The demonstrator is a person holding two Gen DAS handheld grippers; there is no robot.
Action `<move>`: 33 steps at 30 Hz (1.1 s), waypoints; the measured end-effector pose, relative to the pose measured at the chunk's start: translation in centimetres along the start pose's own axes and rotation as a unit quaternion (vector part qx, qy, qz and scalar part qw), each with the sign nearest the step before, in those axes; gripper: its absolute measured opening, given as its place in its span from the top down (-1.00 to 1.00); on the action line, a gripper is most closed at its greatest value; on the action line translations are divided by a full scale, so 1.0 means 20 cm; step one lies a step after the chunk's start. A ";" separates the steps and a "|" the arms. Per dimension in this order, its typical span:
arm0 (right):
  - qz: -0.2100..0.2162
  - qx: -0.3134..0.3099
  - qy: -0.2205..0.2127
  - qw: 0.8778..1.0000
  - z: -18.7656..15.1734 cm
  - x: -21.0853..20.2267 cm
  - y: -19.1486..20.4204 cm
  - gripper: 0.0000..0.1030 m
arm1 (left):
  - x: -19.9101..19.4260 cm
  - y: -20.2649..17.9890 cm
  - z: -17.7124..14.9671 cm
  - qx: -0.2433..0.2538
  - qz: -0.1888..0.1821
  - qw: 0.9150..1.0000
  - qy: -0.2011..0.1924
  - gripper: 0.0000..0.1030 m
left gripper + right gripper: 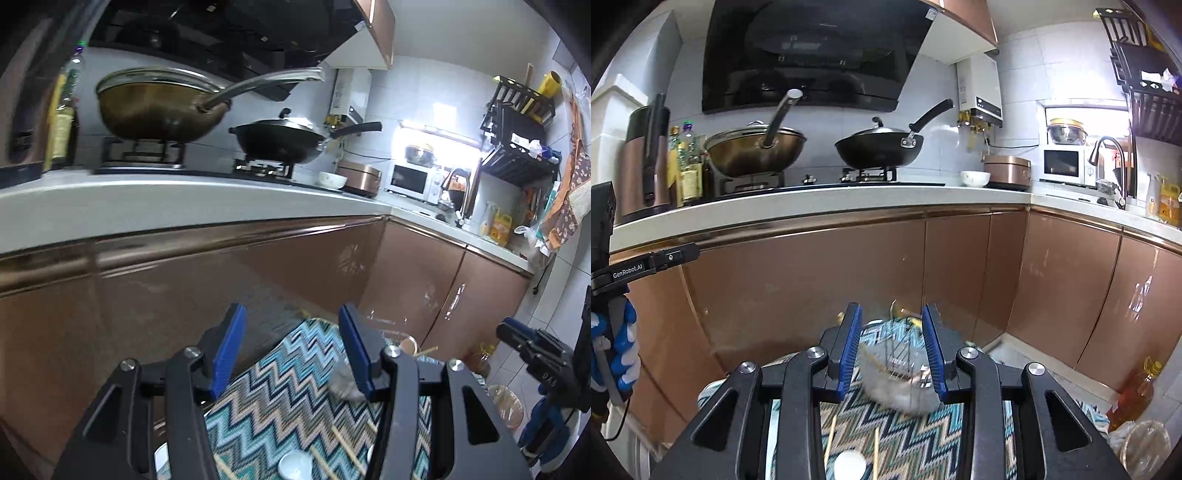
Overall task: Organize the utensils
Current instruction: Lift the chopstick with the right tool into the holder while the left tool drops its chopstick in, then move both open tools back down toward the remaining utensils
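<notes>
The kitchen counter (827, 201) runs across the room above copper-coloured cabinet doors (798, 280), with a brass-toned wok (755, 151) and a black wok (879, 149) on the hob beneath a dark extractor hood (816, 55). Further along stand a white bowl (975, 178), a rice cooker (1007, 167) and a white microwave (1062, 166).

Low in front lies a zigzag-patterned cloth (905, 443). On it sits a clear wire-framed utensil holder (901, 373), blurred, with several bamboo chopsticks (831, 435) lying loose on the cloth nearer the viewer and a small white dish (849, 465) between two of them.

The left gripper (291, 350) hangs above the cloth, jaws about half apart, nothing between the blue pads. The right gripper (892, 354) has its jaws spread somewhat narrower; the holder appears between them beyond the tips, not clamped. A blue-and-white gloved hand (622, 350) carries the left gripper's handle.
</notes>
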State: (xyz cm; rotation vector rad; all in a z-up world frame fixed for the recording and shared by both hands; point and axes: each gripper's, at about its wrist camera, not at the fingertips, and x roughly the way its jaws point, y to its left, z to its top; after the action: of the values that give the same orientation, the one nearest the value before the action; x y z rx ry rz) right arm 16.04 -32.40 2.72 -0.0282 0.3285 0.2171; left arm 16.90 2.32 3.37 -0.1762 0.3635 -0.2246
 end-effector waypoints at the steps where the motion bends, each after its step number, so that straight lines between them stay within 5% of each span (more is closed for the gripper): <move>1: -0.002 0.000 0.001 1.000 0.00 -0.02 0.01 0.35 | -0.03 0.02 -0.01 -0.001 0.002 1.000 0.002 0.01; 14: -0.016 0.000 -0.009 1.000 -0.02 -0.33 0.09 0.07 | -0.32 0.13 -0.08 -0.016 0.009 1.000 0.000 -0.08; 22: -0.007 0.005 0.004 1.000 -0.04 -0.42 0.10 0.07 | -0.38 0.15 -0.10 -0.019 0.009 1.000 0.012 -0.09; 29: 0.004 0.010 0.037 0.999 -0.07 -0.40 0.09 0.07 | -0.30 0.14 -0.17 -0.034 -0.013 0.997 0.073 -0.09; 33: 0.016 0.016 0.071 0.997 -0.11 -0.32 0.07 0.11 | -0.17 0.11 -0.25 -0.057 -0.057 0.987 0.136 -0.09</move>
State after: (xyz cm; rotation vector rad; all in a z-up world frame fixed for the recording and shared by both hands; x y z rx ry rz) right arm 9.03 -32.43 2.71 -0.0068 0.4732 0.2415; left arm 12.39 4.52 -0.61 -0.2813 0.6390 -0.3427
